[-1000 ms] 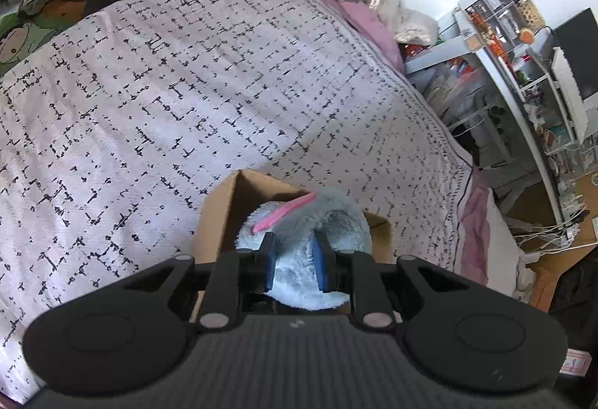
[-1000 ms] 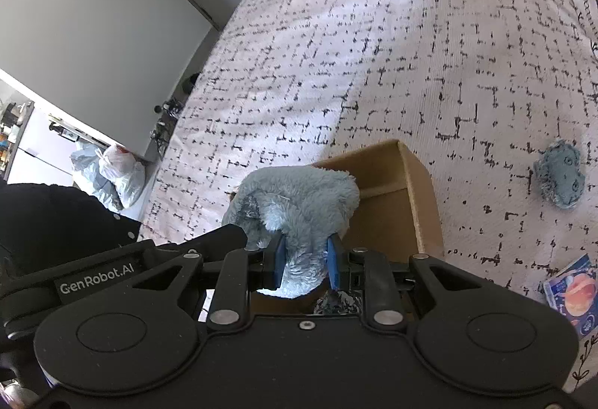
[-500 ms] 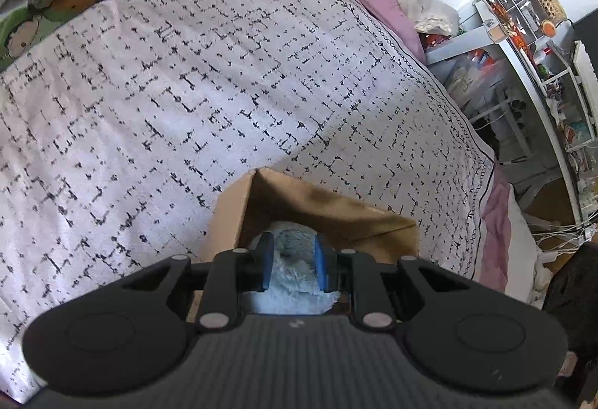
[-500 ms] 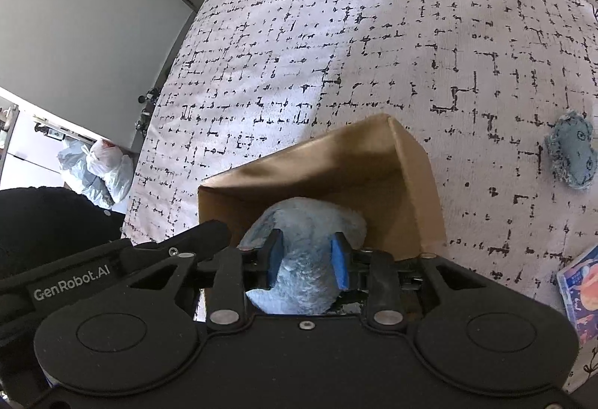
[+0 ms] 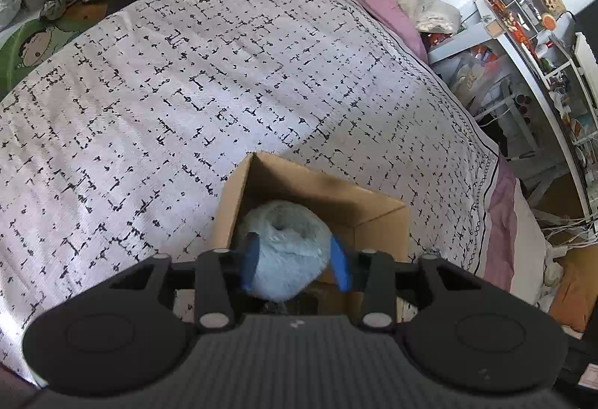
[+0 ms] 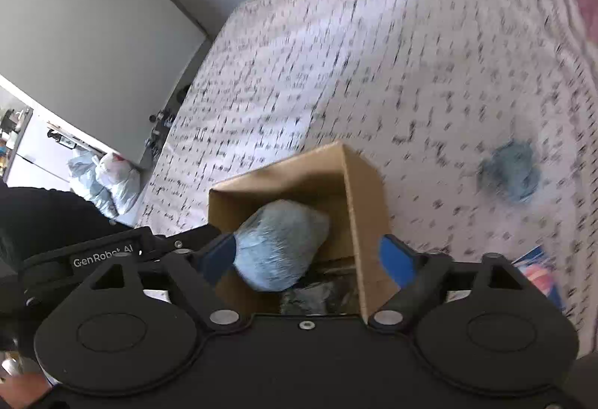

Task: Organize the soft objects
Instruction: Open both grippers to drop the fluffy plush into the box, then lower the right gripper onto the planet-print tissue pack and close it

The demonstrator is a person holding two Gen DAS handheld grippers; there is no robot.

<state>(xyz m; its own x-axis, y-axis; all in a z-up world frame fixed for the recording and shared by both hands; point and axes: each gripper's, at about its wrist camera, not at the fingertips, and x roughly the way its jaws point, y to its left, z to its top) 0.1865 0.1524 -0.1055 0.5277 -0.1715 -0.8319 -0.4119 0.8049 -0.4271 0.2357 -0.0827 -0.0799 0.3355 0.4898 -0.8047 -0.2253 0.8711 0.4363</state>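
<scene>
Two grippers hover over your cardboard box [image 5: 377,207] on the bed [image 5: 187,80]: your left gripper [image 5: 295,259] has jaws parted around the blue plush toy [image 5: 286,252] inside, your right gripper [image 6: 310,256] gapes wide. Another plush [image 6: 510,172] lies near the bed's right edge.

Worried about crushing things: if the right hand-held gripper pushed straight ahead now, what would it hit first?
Most likely the blue plush toy lying in the cardboard box, just ahead between the open right hand-held gripper fingers; depth is unclear.
</scene>
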